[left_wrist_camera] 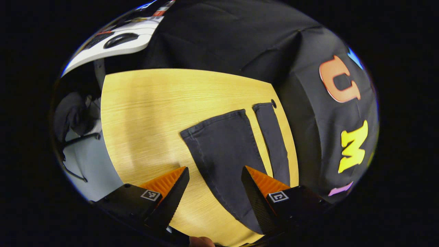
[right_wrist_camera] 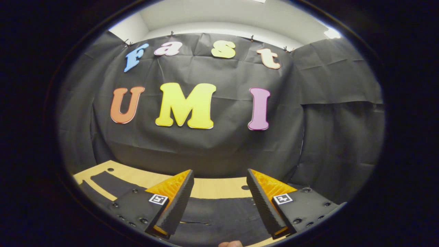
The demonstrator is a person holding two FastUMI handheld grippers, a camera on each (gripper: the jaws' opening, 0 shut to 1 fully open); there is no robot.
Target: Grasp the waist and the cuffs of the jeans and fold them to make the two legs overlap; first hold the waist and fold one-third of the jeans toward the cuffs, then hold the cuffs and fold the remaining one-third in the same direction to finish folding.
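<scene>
- The jeans (left_wrist_camera: 226, 151) are lying flat on the bench (left_wrist_camera: 147, 113), both legs spread apart, stretching ahead of the left hand-held gripper (left_wrist_camera: 215, 183) and passing beneath the right hand-held gripper (right_wrist_camera: 220, 195).
- Judging by this, the first step is only beginning: overlapping the legs calls for lowering onto the waist and cuffs.
- Both hand-held grippers are hovering above the cloth, fingers spread wide, gripping nothing, the right pointing level toward the wall.
</scene>
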